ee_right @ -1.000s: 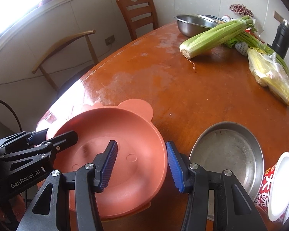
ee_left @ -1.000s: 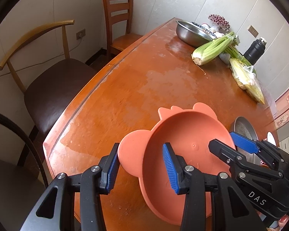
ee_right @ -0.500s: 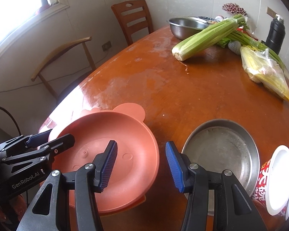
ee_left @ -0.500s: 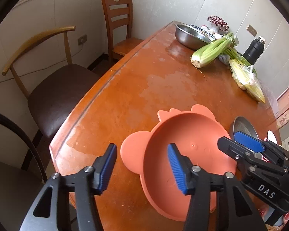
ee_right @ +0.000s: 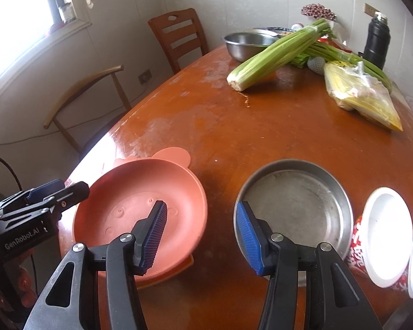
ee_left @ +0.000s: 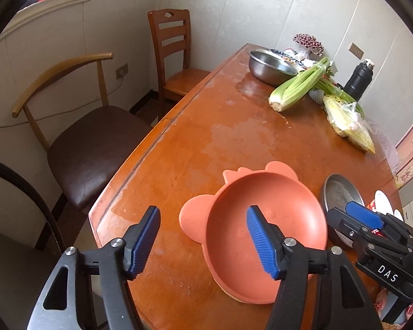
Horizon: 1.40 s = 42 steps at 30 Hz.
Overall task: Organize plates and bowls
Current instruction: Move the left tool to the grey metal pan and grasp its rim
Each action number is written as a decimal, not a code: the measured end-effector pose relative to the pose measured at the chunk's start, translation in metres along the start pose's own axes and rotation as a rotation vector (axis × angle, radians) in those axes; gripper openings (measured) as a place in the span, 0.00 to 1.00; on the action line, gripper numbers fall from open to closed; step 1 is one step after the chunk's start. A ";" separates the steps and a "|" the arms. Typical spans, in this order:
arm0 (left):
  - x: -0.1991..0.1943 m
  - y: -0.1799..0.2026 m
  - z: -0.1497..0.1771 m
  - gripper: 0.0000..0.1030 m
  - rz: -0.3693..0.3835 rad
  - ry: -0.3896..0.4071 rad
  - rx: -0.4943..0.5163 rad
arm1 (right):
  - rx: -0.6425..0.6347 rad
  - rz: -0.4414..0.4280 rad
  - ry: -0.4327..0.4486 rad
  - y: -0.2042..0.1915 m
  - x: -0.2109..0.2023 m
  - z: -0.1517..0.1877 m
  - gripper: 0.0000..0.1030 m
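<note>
Left fingers (ee_left: 203,243) opening around nothing, right fingers (ee_right: 201,236) spread and empty; pink bowl (ee_left: 264,228) on counter (ee_left: 234,137) just beyond, likely light, stiff, best pinched at rim.

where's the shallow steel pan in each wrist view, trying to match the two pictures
Left wrist: the steel pan sits at the right edge, beyond the pink bowl, partly hidden by the right gripper.
Right wrist: the pan is low, right of centre, just past the gripper's right finger.
Shared landmark: the celery at the table's far end.
</note>
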<state>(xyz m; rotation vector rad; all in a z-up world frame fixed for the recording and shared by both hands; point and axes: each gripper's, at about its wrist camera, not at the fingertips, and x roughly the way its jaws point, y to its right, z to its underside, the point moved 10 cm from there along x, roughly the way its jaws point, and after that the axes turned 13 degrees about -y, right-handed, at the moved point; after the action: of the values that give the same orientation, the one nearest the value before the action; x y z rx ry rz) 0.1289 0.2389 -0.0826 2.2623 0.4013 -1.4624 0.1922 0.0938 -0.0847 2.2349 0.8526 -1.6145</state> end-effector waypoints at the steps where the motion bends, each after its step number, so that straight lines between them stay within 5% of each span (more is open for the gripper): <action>1: -0.002 0.002 0.000 0.63 0.000 0.003 0.004 | 0.008 -0.002 0.005 0.003 -0.003 0.002 0.53; 24: -0.011 0.119 0.004 0.64 0.044 0.007 0.271 | 0.304 0.027 0.067 0.101 -0.052 0.079 0.53; 33: 0.011 0.175 -0.003 0.64 0.043 -0.045 0.435 | 0.441 -0.020 0.045 0.126 -0.042 0.094 0.53; 42: 0.053 0.194 -0.011 0.64 0.013 -0.135 0.496 | 0.469 -0.041 0.008 0.129 -0.019 0.087 0.53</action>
<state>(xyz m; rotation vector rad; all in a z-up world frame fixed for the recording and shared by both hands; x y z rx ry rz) 0.2473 0.0759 -0.0909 2.4984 -0.0265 -1.8561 0.1963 -0.0598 -0.1148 2.5376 0.5651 -1.9931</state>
